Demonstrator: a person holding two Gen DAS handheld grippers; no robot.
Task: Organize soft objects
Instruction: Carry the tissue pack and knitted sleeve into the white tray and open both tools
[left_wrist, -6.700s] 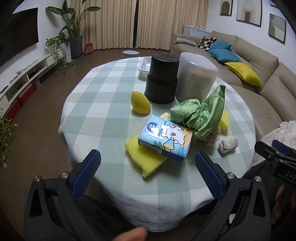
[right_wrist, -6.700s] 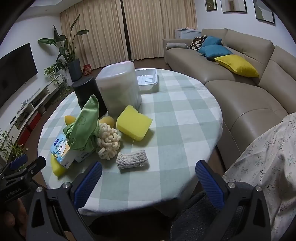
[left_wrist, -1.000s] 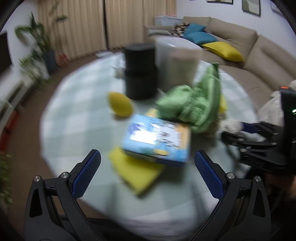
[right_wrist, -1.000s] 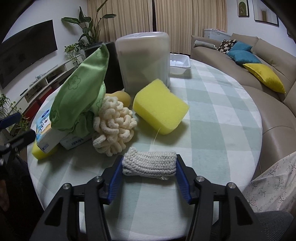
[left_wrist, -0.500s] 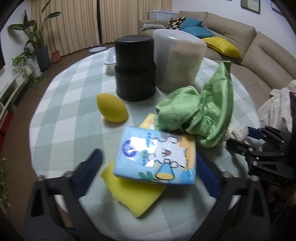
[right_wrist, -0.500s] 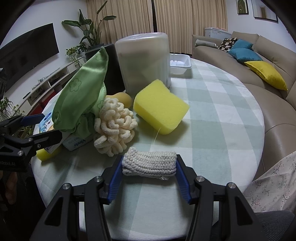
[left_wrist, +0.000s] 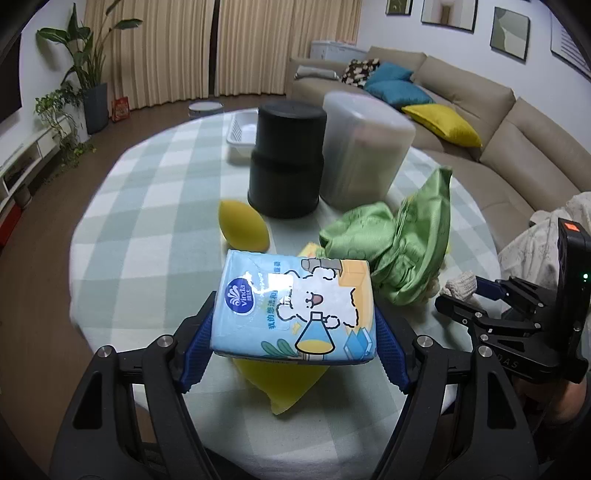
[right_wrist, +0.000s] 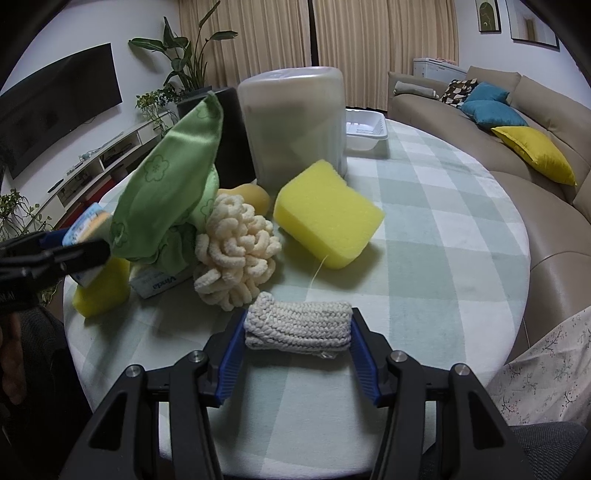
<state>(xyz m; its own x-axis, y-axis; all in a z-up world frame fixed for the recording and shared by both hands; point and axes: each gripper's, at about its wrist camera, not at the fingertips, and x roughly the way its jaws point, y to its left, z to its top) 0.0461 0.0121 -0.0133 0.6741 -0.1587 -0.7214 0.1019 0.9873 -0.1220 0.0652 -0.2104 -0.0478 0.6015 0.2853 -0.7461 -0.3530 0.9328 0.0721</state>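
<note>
Tissue pack (left_wrist: 295, 308) sits pinched between the left gripper's (left_wrist: 294, 345) pads, lifted over a yellow sponge (left_wrist: 284, 380), while the right gripper (right_wrist: 296, 343) clamps a knitted cloth roll (right_wrist: 298, 325) resting on the table (right_wrist: 424, 258) ahead.

Second tissue pack (right_wrist: 159, 282) mostly under green cloth (right_wrist: 173, 192)

A beige sofa (left_wrist: 461, 99) with blue and yellow cushions (left_wrist: 441, 120) is set along the white wall; beige curtains (left_wrist: 218, 48), potted plants (left_wrist: 88, 77) and a wooden floor (left_wrist: 33, 266) are seen.
</note>
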